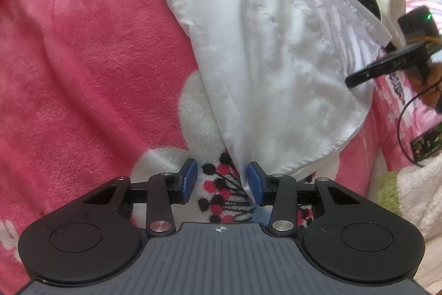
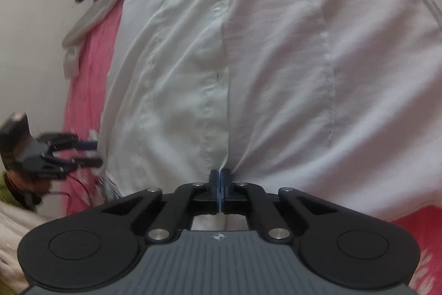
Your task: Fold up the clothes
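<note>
Right gripper (image 2: 220, 185) pinched tight on white shirt (image 2: 276, 60) hem; left gripper (image 1: 222, 179) fingers spread wide, apparently gripping nothing, at shirt's corner on pink blanket (image 1: 91, 68).

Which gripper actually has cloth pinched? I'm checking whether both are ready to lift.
The right gripper: its blue pads are shut on a fold of the white shirt. The left gripper is open at the shirt's hem corner, pads apart, gripping nothing.
</note>
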Demonstrator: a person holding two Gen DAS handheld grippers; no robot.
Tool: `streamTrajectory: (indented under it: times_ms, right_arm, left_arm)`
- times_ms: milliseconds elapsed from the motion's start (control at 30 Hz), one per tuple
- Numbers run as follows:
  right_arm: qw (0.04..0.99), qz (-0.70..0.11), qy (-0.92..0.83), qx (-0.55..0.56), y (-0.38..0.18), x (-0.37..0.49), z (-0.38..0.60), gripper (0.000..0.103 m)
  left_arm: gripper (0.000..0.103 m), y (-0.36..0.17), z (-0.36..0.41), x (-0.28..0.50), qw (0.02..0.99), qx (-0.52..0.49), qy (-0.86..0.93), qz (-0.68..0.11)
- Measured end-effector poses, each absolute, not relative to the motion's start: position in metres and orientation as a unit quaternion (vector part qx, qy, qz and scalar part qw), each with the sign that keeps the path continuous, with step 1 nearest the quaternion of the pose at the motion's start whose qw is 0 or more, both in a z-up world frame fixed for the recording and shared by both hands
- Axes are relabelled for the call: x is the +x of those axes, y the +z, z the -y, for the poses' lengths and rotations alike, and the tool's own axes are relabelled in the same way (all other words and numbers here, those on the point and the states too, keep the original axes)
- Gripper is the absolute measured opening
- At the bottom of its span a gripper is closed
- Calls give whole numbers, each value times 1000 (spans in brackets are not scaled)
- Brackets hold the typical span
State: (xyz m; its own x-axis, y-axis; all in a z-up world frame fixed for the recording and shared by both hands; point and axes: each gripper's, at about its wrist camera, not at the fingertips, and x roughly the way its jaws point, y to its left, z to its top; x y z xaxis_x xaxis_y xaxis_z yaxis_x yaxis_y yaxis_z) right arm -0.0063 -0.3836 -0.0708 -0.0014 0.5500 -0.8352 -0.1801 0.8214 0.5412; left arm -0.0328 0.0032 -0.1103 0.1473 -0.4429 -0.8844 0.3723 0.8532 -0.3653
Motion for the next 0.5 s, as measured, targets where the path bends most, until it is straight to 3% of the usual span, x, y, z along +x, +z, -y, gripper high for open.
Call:
streamTrajectory:
  times_ms: [500]
  right_arm:
    - [723,-646,245,20,-51,-10,379,1]
  left_arm:
    - [41,-110,0,-43,758,25,-283,-587]
